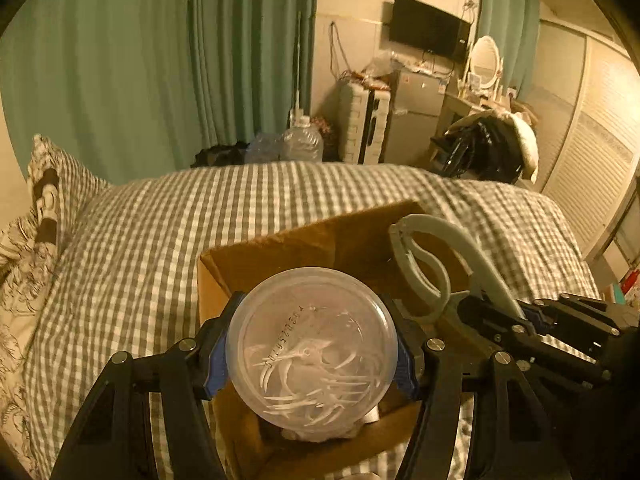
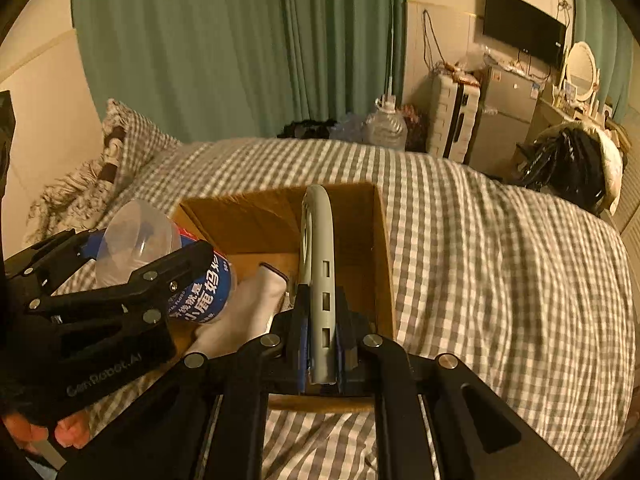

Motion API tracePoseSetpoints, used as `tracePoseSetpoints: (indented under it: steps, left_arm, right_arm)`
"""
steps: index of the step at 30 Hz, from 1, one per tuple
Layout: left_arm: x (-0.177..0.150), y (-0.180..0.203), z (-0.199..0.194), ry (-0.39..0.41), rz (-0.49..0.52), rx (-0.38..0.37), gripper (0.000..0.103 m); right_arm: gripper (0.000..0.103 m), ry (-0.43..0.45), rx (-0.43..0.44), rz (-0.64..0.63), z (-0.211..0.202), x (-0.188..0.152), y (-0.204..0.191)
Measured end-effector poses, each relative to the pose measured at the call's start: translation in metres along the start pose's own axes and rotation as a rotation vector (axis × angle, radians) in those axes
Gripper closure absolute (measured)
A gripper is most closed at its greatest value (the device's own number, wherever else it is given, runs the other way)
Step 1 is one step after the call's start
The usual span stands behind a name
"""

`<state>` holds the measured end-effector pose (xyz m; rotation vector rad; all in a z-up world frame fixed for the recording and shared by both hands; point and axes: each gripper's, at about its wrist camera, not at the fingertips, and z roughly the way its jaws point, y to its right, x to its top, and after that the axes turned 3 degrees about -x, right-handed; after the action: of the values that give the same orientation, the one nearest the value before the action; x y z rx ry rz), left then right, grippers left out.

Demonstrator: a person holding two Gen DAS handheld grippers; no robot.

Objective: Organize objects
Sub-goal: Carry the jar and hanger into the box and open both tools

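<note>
Left tool (image 1: pixel 312 354): closed on one clear plastic jar (image 1: pixel 312 350), gripped across its round body with the base toward the camera. White floss picks lie loose inside; a blue printed label shows in the right wrist view. It is held over the near left part of the cardboard box (image 1: pixel 280 248), likely so that it can go straight down into it.

Right tool (image 2: pixel 320 344): clamped on one grey plastic clothes hanger (image 2: pixel 320 256), pinched flat on its shaft. The hook end points up and away over the box's right side, which probably keeps the long piece clear of the walls on the way in.

Cardboard box: one, open-topped, resting on the bed (image 2: pixel 500 260). It stands just ahead of both tools.

White cloth item (image 2: pixel 248 312): one, already lying in the box bottom, below the jar. Its exact kind cannot be told.

Count: two tools, one jar, one hanger, one box, one white item.

Bed: grey-and-white check cover, with one matching pillow (image 2: pixel 136 136) at the far left.
</note>
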<state>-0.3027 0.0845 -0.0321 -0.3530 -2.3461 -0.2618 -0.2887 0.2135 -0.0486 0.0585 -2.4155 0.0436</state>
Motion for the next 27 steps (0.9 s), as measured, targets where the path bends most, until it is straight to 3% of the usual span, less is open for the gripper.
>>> tracePoseSetpoints:
  steps: [5, 7, 8, 10, 16, 27]
  left_arm:
    - [0.0, -0.009, 0.004, -0.028, -0.016, -0.014, 0.036]
    - [0.002, -0.01, -0.005, -0.014, -0.016, -0.01, 0.034]
    - [0.004, -0.01, -0.011, -0.003, -0.015, -0.005, 0.026]
    - [0.006, -0.009, -0.028, 0.026, -0.012, 0.011, 0.017]
    - [0.004, 0.002, -0.092, 0.108, -0.012, 0.04, 0.01]
    - [-0.035, 0.024, -0.191, 0.195, 0.01, 0.078, 0.009]
  right_arm:
    - [0.089, 0.018, 0.006, 0.032, -0.004, -0.002, 0.007]
    - [0.079, 0.044, 0.007, 0.053, -0.016, 0.001, 0.01]
    - [0.07, 0.058, 0.004, 0.058, -0.025, 0.002, 0.012]
    - [0.062, 0.085, -0.001, 0.057, -0.045, 0.004, 0.013]
    - [0.048, 0.171, -0.037, 0.035, -0.12, 0.001, 0.011]
    - [0.033, 0.247, -0.049, 0.034, -0.227, -0.035, -0.004]
